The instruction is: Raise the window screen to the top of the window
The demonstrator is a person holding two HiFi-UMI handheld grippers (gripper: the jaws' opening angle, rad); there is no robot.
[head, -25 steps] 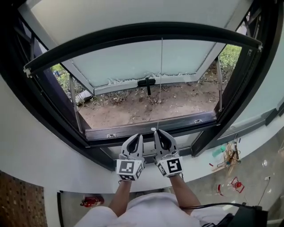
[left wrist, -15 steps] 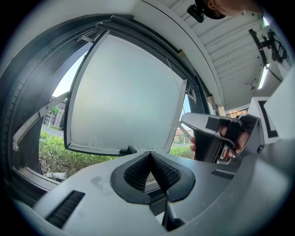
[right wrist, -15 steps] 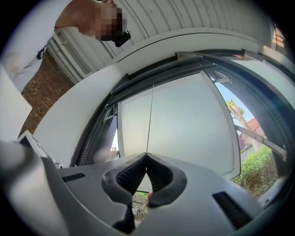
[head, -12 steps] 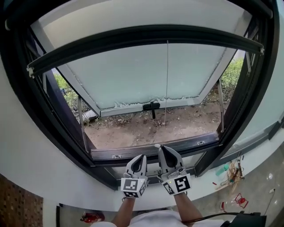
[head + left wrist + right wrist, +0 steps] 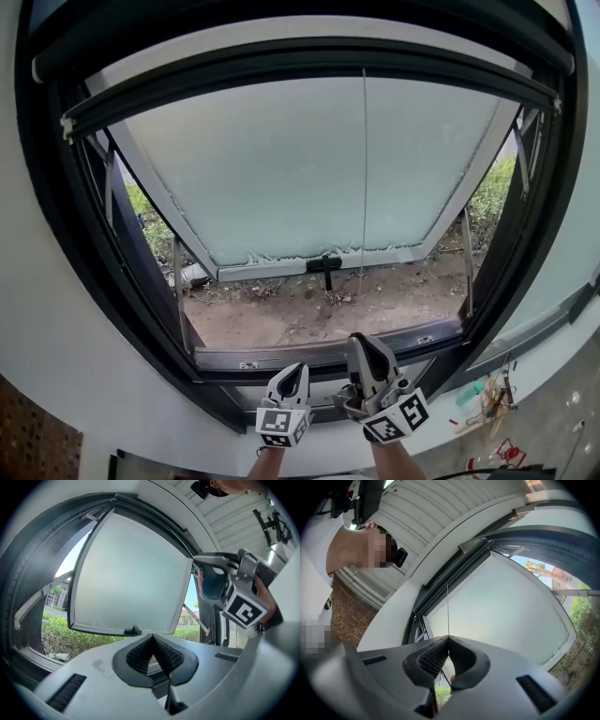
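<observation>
Dark window frame [image 5: 141, 281] set in a pale wall. Beyond it lie bare soil [image 5: 309, 314] and green shrubs.

- Frosted sash [image 5: 309, 169]: swung outward, its lower edge out over the soil. A black handle [image 5: 324, 265] sits at the middle of that edge. One metal stay [image 5: 178, 281] runs along the left side and another along the right.
- Screen rail [image 5: 281, 60]: a dark bar that spans the full width, high in the opening and near the frame's top. A narrow pale strip shows above it.
- Below the rail the opening is free down to the sill [image 5: 281, 352].
- Pull cord [image 5: 364, 187]: thin and straight, running from the rail's middle down to the right gripper.
- Right gripper [image 5: 361, 339]: tilted upward just above the sill. Its tongs are clamped on the cord, which enters at their tips.
- Left gripper [image 5: 298, 368]: just beside the right one and lower, pointing level at the sash. Its tongs are together with nothing between them.
- The grippers sit close together but do not touch.
- Floor at lower right: small clutter, too small to identify.
</observation>
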